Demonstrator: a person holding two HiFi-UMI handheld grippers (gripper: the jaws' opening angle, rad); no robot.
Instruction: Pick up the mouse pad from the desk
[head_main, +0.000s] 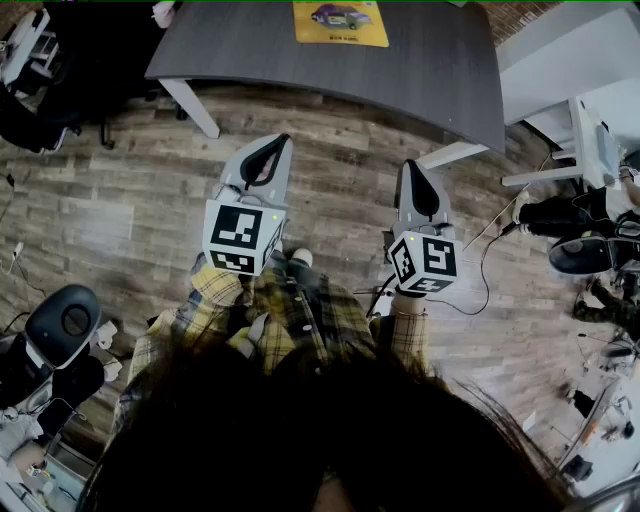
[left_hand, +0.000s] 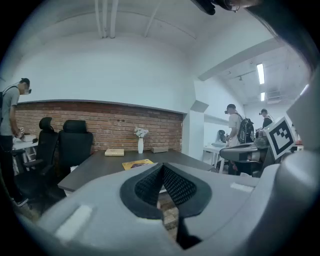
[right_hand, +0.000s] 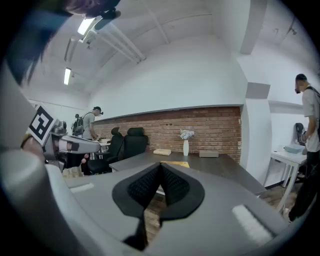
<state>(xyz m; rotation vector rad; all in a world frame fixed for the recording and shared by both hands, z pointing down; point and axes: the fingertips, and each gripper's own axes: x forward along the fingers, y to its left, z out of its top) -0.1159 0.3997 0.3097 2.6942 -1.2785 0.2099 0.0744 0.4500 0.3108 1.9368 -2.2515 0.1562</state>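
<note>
Head view: left tool (head_main: 280, 140) and right tool (head_main: 412, 166) hang short of the surface (head_main: 430, 70); the yellow mouse pad (head_main: 340, 22) lies at its far edge. Left gripper view: jaws together, empty. Right gripper view: the same. Closed, they would likely only shove the pad.

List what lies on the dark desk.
A yellow mouse pad, a white vase of flowers, a tan box and a grey box. Part of the desk is covered in both gripper views.

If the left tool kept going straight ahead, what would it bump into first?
Probably the near edge of the dark desk, just short of the yellow mouse pad. Nothing stands between, though depth is hard to judge.
</note>
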